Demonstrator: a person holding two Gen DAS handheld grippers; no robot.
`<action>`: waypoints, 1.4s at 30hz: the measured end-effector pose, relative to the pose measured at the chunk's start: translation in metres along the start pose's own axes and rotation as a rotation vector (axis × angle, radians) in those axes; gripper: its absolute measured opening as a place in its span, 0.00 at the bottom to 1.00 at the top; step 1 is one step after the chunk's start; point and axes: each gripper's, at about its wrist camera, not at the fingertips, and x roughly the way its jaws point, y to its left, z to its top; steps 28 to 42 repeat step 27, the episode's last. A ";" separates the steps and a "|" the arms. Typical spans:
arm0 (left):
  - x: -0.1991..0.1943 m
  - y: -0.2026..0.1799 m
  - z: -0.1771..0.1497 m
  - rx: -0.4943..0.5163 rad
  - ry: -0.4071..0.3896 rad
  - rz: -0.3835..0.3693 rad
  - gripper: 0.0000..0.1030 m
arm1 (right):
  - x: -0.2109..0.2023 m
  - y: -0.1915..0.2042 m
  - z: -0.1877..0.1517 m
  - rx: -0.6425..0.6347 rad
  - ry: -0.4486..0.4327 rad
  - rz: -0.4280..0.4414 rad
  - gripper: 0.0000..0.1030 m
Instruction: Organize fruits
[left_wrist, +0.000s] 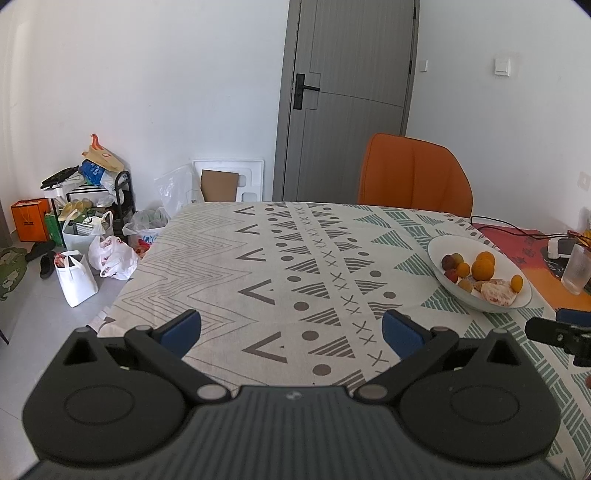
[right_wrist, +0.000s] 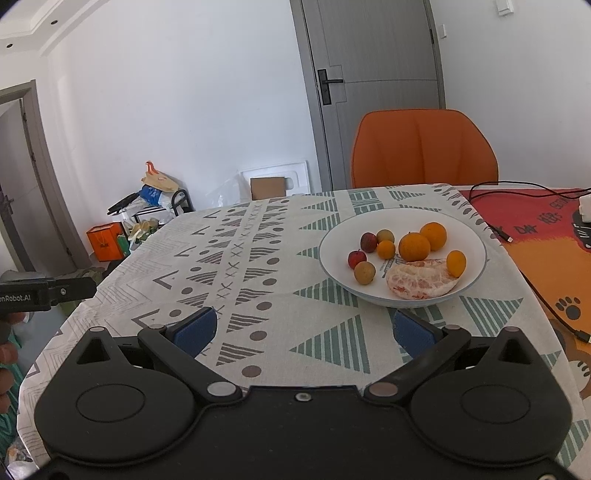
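Both grippers are just hovering over the patterned tablecloth (right_wrist: 258, 295) with nothing in them: the left gripper (left_wrist: 291, 332) has its blue pads spread wide apart, and the right gripper (right_wrist: 303, 328) is spread the same way, empty too. All the fruit sits in one white bowl (right_wrist: 476, 251), which is on the table's right side, just ahead of the right gripper and off to the far right in the left wrist view (left_wrist: 439, 245). Counting what's in it from the right wrist view: two big oranges touching each other, the front one (right_wrist: 414, 246) and the back one (right_wrist: 433, 235); two small orange fruits, maybe kumquats, one near the middle (right_wrist: 386, 249) and one leaning on the citrus piece (right_wrist: 456, 263); two small red fruits (right_wrist: 368, 242) (right_wrist: 356, 259); two small yellow-brown ones (right_wrist: 385, 235) (right_wrist: 365, 273); and one big peeled citrus chunk (right_wrist: 421, 282), pinkish flesh, lying at the front of the bowl. So nine pieces total. One orange chair (right_wrist: 424, 147) stands behind the table, one grey door (right_wrist: 373, 55) behind that. A red-orange mat (right_wrist: 546, 229) lies right of the cloth with black cables across it. Bags pile up on the floor at left (left_wrist: 92, 236).
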 end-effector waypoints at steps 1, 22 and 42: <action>0.000 0.000 0.000 0.000 0.001 -0.001 1.00 | 0.000 0.000 0.000 0.000 0.000 0.000 1.00; 0.010 -0.009 -0.009 0.040 0.029 -0.036 1.00 | 0.008 -0.003 -0.004 0.008 0.019 -0.004 1.00; 0.011 -0.009 -0.009 0.036 0.034 -0.046 1.00 | 0.009 -0.007 -0.004 0.021 0.020 -0.016 1.00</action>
